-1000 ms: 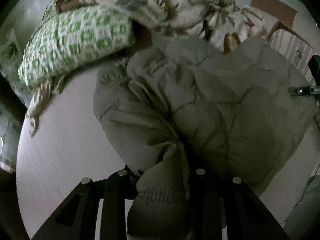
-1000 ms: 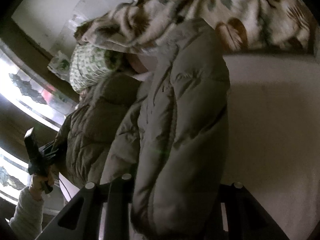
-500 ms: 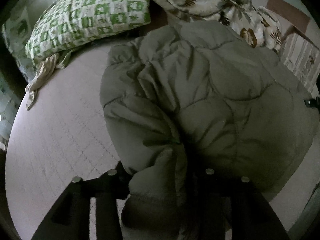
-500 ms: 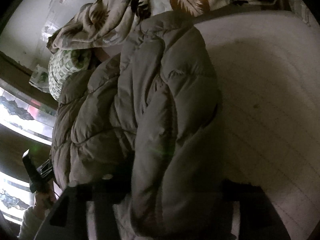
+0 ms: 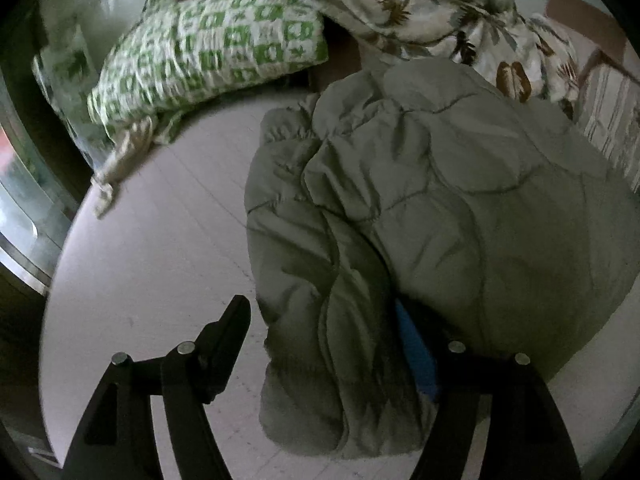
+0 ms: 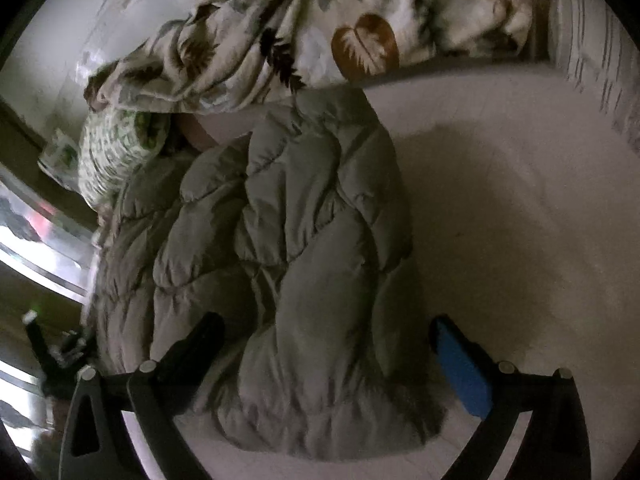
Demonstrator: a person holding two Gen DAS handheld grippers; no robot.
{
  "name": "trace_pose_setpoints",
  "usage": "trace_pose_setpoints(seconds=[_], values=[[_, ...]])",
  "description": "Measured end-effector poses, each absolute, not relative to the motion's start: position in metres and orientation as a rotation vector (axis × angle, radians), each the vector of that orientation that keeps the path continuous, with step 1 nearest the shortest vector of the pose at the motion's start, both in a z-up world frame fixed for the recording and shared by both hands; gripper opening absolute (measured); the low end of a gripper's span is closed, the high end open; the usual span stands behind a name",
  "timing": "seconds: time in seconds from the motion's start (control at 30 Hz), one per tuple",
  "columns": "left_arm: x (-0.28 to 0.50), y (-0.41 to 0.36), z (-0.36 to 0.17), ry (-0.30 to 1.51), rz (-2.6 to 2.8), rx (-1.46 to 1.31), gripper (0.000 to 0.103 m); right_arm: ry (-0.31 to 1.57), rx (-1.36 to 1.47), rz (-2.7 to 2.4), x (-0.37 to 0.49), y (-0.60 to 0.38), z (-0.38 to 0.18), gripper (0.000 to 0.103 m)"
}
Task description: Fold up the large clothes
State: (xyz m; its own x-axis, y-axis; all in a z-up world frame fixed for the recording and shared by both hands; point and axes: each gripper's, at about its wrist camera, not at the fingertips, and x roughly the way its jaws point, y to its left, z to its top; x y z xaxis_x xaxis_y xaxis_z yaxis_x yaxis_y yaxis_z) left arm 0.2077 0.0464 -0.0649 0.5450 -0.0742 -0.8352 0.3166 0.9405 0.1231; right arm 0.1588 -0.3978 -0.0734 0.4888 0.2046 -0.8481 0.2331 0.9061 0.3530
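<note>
While both sets of jaws are spreading, the padded coat is being let go onto the bed rather than carried any further. At the near edge of the right wrist view the right gripper (image 6: 320, 364) stands wide apart, its blue-padded finger (image 6: 464, 372) clear of the cloth on the right and the dark one on the left just beside it, with the near end of the grey quilted jacket (image 6: 288, 264) lying loose between them; nothing presses on it. The left gripper (image 5: 332, 344) is likewise opening, its left finger standing off over bare sheet while the right one is mostly hidden behind the bulk of the jacket (image 5: 420, 208), so the cloth sits in the gap unpinched. I judge the jacket has been laid doubled over lengthwise, which is why it rests as a thick, puffy bundle near the middle of the pale mattress (image 5: 160, 248). Farther off, a green-and-white checked pillow (image 5: 208, 56) lies at the far left, and a leaf-print blanket (image 6: 320, 28) is heaped along the far side, touching the jacket's far end; both are kept clear of the folding space.
</note>
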Motion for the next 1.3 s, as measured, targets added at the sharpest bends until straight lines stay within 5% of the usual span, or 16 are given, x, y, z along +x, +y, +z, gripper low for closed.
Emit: trace_pose_setpoints(seconds=[0.23,0.37,0.73,1.3], values=[[0.206,0.046,-0.075,0.979,-0.204,0.292,0.082,1.189,0.256,-0.128,0.148,-0.371,-0.099,0.103],[0.208,0.051,-0.08,0.993,-0.182,0.216,0.087,1.229,0.389,-0.168,0.144,-0.384,-0.13,0.103],[0.174,0.057,-0.06,0.965,-0.167,0.153,0.093,1.142,0.379,-0.164,0.099,-0.367,-0.085,0.103],[0.096,0.047,-0.069,0.999,-0.179,0.144,0.098,1.113,0.386,-0.144,0.005,-0.308,-0.09,0.103]])
